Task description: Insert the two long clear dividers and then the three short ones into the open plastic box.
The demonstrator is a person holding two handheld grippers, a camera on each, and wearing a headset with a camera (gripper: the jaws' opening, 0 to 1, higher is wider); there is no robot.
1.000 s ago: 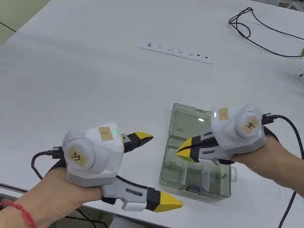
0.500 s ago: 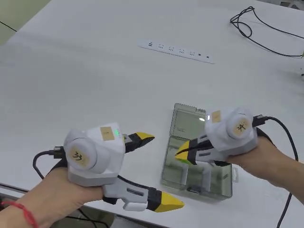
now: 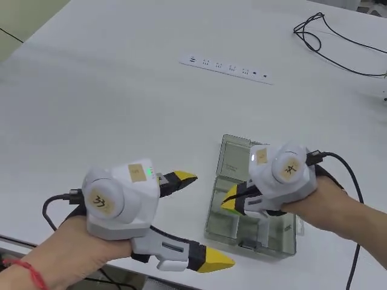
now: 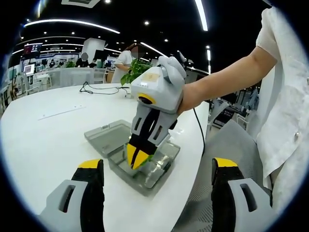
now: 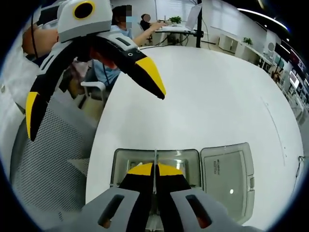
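- The left gripper [image 4: 158, 163] has held its place over the near tabletop [image 3: 109, 96] through the last second. Its fingers [image 3: 181, 178] are spread wide and hold nothing, just left of the box.
- The right gripper [image 3: 231, 202] has come down and a little leftward. Its yellow tips, which hung above the box a second ago, now dip inside the base.
- Its fingers [image 5: 141, 169] are pinched together on a clear divider [image 5: 155, 157], seen edge-on in the right gripper view as a thin line standing across the base.
- My reading is that this piece is being seated now. Whether it is a long or a short one, I cannot tell.
- Count, grippers: two, one free and one loaded.
- Count, plastic box [image 3: 217, 226]: one, near the front edge of the tabletop, with its one lid [image 3: 236, 158] folded back flat on the far side.
- Count, dividers: one for certain, the one in the grip. A pale upright shape in the base under the right gripper may be another, but glare and the gripper body hide too much to count it.
- Count, other things: one white power strip [image 3: 227, 67] lies well beyond the box, and one looped black cable [image 3: 326, 36] lies at the far right.
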